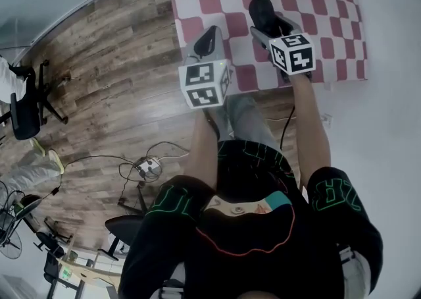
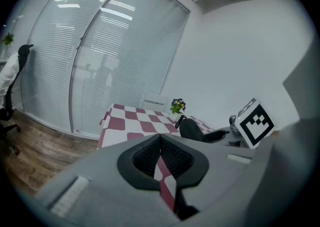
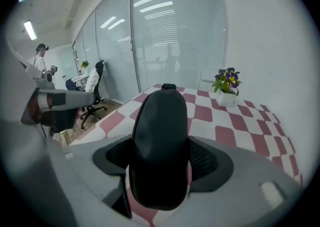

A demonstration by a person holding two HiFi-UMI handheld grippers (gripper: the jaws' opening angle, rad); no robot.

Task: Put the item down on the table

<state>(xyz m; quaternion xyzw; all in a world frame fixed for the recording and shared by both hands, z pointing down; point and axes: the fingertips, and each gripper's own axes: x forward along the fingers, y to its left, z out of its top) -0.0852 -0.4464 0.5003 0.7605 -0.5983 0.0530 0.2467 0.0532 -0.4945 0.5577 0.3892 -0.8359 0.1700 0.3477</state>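
A smooth black rounded item stands between the jaws of my right gripper, which is shut on it. In the head view that black item hangs over the near part of the red-and-white checked table. My left gripper is beside it, over the table's left front corner, shut and with nothing in it. Only a thin sliver of tablecloth shows between the left gripper's pads. From there the black item and the right gripper's marker cube appear to the right.
A small white pot of purple and yellow flowers stands far back on the table. Wooden floor lies to the left, with a power strip and cables and an office chair. Glass walls with blinds stand behind the table.
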